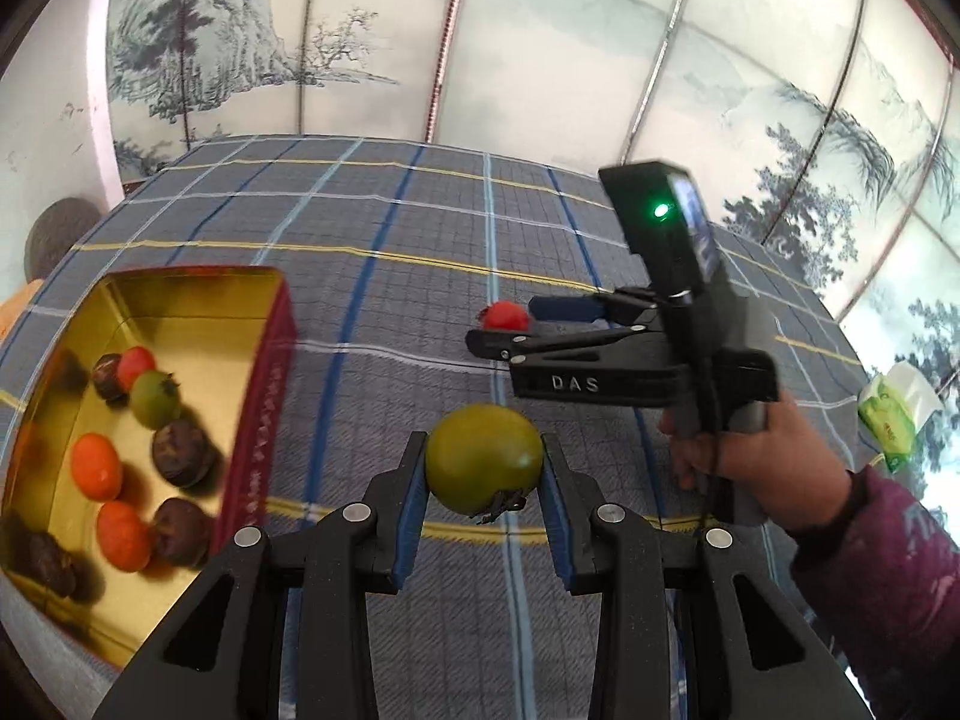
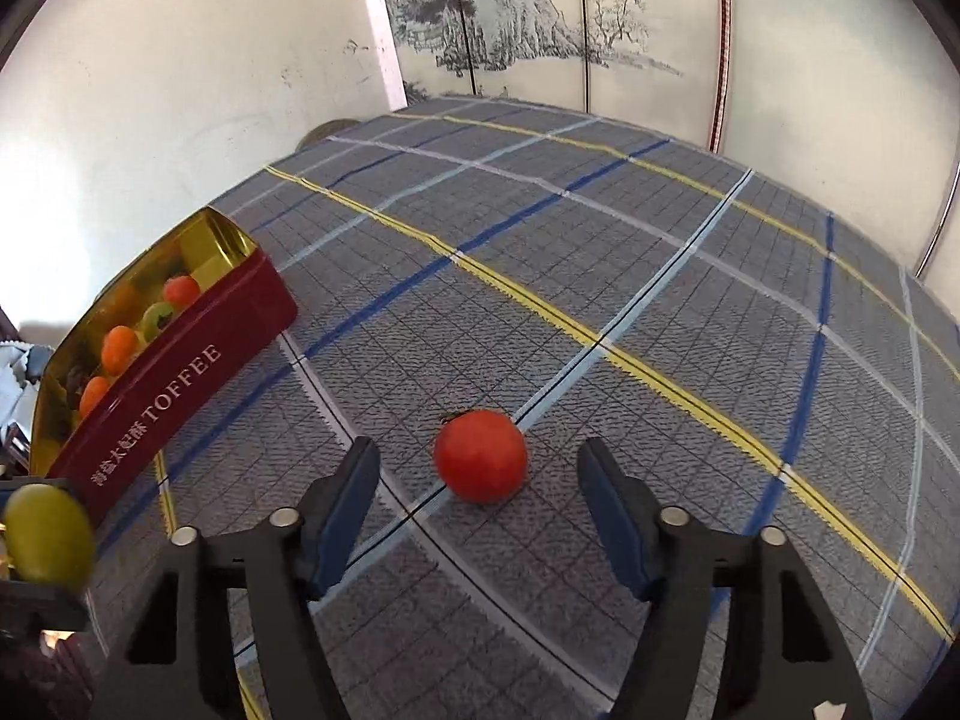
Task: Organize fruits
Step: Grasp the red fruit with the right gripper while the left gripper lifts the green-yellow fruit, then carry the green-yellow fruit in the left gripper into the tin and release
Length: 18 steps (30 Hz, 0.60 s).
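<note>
My left gripper point(image 1: 485, 450) is shut on a green tomato point(image 1: 483, 457) and holds it above the checked tablecloth, just right of the tin. The same green tomato shows at the left edge of the right wrist view point(image 2: 48, 534). A red toffee tin point(image 1: 264, 360) with a gold inside holds several fruits: orange, red, green and dark brown ones. It also shows in the right wrist view point(image 2: 174, 378). My right gripper point(image 2: 480, 456) is open, with its fingers on either side of a red tomato point(image 2: 480, 455) that lies on the cloth. The left wrist view shows that gripper point(image 1: 504, 321) at the red tomato point(image 1: 506, 316).
The table is covered by a grey checked cloth point(image 2: 660, 276) with blue, yellow and white lines. A green tissue pack point(image 1: 894, 414) lies at the table's right edge. A painted folding screen point(image 1: 540, 48) stands behind the table.
</note>
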Each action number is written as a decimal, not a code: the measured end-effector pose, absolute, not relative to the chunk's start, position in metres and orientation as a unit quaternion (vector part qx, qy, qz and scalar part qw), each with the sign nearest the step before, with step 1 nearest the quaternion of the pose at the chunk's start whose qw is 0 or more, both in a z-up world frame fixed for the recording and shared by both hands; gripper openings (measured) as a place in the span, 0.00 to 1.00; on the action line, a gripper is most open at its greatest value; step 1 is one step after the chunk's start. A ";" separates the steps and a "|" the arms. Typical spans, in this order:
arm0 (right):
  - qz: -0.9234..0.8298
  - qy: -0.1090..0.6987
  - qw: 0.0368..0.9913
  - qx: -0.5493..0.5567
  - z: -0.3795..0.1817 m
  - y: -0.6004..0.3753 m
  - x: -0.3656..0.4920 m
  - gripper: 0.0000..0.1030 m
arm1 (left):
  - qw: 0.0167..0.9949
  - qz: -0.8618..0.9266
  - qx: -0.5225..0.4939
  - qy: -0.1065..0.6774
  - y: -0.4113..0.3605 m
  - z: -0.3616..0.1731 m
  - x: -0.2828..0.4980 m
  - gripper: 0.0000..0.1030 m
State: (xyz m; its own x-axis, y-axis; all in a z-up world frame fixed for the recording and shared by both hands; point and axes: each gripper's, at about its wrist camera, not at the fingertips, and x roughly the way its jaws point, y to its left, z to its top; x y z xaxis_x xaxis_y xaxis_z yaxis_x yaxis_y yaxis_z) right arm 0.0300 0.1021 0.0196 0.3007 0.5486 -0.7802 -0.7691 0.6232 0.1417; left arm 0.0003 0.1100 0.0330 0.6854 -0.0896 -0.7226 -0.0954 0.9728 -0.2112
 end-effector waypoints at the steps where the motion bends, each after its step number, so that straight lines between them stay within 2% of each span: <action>1: 0.414 0.426 0.794 -0.130 0.018 0.104 0.032 0.53 | 0.911 0.005 -0.121 0.395 0.114 0.035 -0.004 0.35; 3: 0.409 0.421 0.798 -0.139 0.018 0.107 0.031 0.43 | 0.910 0.013 -0.128 0.395 0.122 0.036 -0.008 0.35; 4: 0.405 0.423 0.799 -0.138 0.018 0.107 0.031 0.28 | 0.909 0.016 -0.135 0.394 0.128 0.037 -0.012 0.35; 18: 0.305 0.432 0.846 -0.068 0.022 0.011 -0.026 0.28 | 0.903 0.125 -0.170 0.373 0.233 0.049 -0.065 0.35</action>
State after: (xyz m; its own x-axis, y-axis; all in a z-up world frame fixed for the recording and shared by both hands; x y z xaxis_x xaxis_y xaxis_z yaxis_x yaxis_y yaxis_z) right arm -0.0256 0.0111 0.0215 0.4410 0.4583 -0.7717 -0.5750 0.8044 0.1492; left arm -0.0648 0.2334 0.0493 0.6900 0.0992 -0.7170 -0.3534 0.9106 -0.2142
